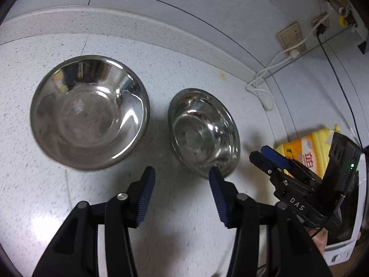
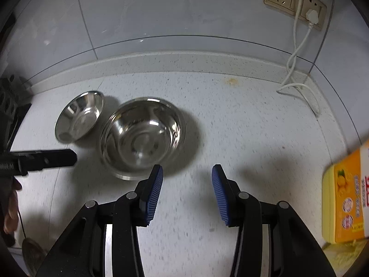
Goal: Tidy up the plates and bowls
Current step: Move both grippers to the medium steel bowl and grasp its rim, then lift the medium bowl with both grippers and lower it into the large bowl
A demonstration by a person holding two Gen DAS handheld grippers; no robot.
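Steel bowls (image 1: 204, 131); both tongs (image 1: 182, 173) spread.

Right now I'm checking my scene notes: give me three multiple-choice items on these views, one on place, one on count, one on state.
1. The yellow bottle stands where, relative to the bowls?
A) Between them B) To their right C) Inside one
2. How many steel bowls are on the counter?
A) One B) Two C) Four
3. The two bowls are:
A) Nested B) Upside down C) Apart, empty

Answers: 1 B, it sits at the far right edge. 2 B, big bowl and small bowl. 3 C, counter shows between them.
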